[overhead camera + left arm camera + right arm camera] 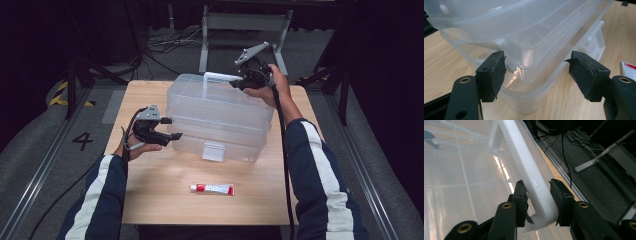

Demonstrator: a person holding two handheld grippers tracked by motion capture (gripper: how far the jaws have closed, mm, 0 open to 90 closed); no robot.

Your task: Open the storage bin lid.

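Note:
A clear plastic storage box (220,115) with stacked trays stands on the wooden table (165,200). Its white carry handle (219,77) is raised over the lid. My right gripper (235,84) is at the handle's right end and shut on it. In the right gripper view the pads of the right gripper (539,197) press both sides of the handle (524,162). My left gripper (172,128) is at the box's front left corner. In the left gripper view the left gripper (536,72) stands open, with the box corner (524,82) between its jaws and a gap at the right pad.
A white and red tube (212,188) lies on the table in front of the box, and its end (629,70) shows at the right edge of the left gripper view. A white latch (214,151) hangs on the box's front. Cables and a grey stand (245,22) are on the floor beyond.

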